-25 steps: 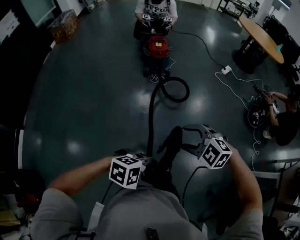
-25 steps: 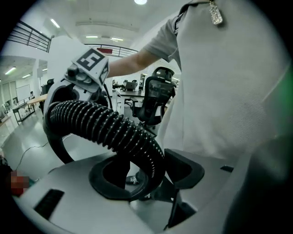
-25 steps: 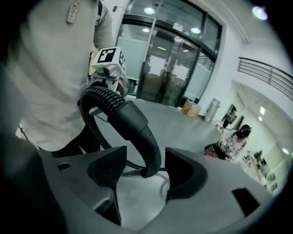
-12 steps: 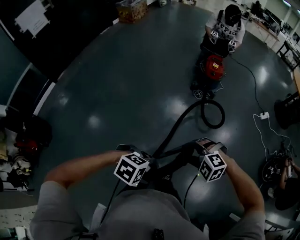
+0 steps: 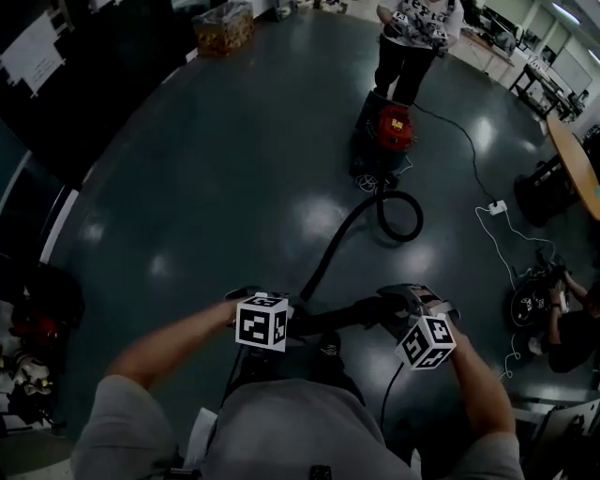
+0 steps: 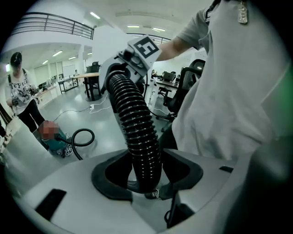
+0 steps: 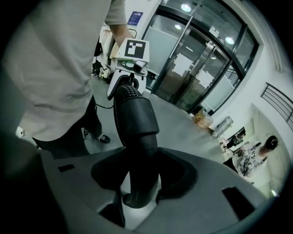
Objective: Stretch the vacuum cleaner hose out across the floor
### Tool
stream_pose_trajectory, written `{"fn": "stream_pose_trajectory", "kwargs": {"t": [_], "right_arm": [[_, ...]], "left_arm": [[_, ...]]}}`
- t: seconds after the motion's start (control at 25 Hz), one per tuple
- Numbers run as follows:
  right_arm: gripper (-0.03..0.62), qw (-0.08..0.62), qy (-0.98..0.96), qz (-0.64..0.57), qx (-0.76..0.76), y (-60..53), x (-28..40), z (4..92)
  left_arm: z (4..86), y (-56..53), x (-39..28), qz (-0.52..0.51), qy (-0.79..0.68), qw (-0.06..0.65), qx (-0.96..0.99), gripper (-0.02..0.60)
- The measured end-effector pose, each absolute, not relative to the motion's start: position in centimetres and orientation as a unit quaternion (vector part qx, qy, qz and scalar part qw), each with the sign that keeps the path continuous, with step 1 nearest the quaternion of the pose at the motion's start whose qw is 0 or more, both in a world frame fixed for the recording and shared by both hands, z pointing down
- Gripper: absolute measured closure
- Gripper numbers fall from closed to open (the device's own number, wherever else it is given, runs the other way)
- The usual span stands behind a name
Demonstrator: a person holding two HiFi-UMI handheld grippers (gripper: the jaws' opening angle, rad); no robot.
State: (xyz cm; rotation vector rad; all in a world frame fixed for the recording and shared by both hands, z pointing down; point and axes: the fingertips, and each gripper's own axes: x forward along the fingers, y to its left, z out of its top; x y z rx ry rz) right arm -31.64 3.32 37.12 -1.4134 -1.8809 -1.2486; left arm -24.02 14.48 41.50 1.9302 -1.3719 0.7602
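Observation:
A red vacuum cleaner (image 5: pixel 392 128) stands far out on the dark floor. Its black hose (image 5: pixel 349 231) makes one loop beside it, then runs back to me. My left gripper (image 5: pixel 292 323) is shut on the ribbed part of the hose (image 6: pixel 137 132); its jaws have just been closing on it. My right gripper (image 5: pixel 398 307) is shut on the smooth hose end (image 7: pixel 139 132), its jaws also having just closed. The stretch of hose between the two grippers lies level in front of my body. Each gripper shows in the other's view: right gripper (image 6: pixel 137 50), left gripper (image 7: pixel 130 57).
A person (image 5: pixel 412 33) stands just behind the vacuum. A white cable with a power strip (image 5: pixel 495 207) trails at the right, near a round table (image 5: pixel 574 155) and a seated person (image 5: pixel 570 333). A box (image 5: pixel 223 25) stands far left; clutter (image 5: pixel 28 352) lines the left wall.
My right gripper, open beside the upright hose end a second ago, has closed on it. The hose end now lies level between both grippers. The person behind the vacuum has stood up.

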Motion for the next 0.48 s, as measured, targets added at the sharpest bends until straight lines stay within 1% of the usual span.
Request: {"fn": "stream_pose_trajectory", "kwargs": {"t": [0.08,0.2,0.32,0.48], "right_arm": [[0.421,0.264,-0.697,-0.466,-0.476,3.9,-30.5,37.0],[0.422,0.311,-0.73,-0.463,-0.395,4.0,-29.0,36.4],[0.422,0.347,-0.771,-0.433,-0.314,3.8,-27.0,35.4],[0.422,0.369,-0.827,-0.363,-0.22,2.7,-24.3,34.6]], "left_arm": [[41.7,15.7,-24.8,0.27,-0.544,0.306,0.733,0.364],[40.9,17.4,-26.7,0.207,-0.609,0.284,0.711,0.362],[38.9,18.7,-27.9,0.158,-0.662,0.258,0.685,0.362],[36.8,20.5,-29.0,0.135,-0.71,0.23,0.652,0.362]]}}
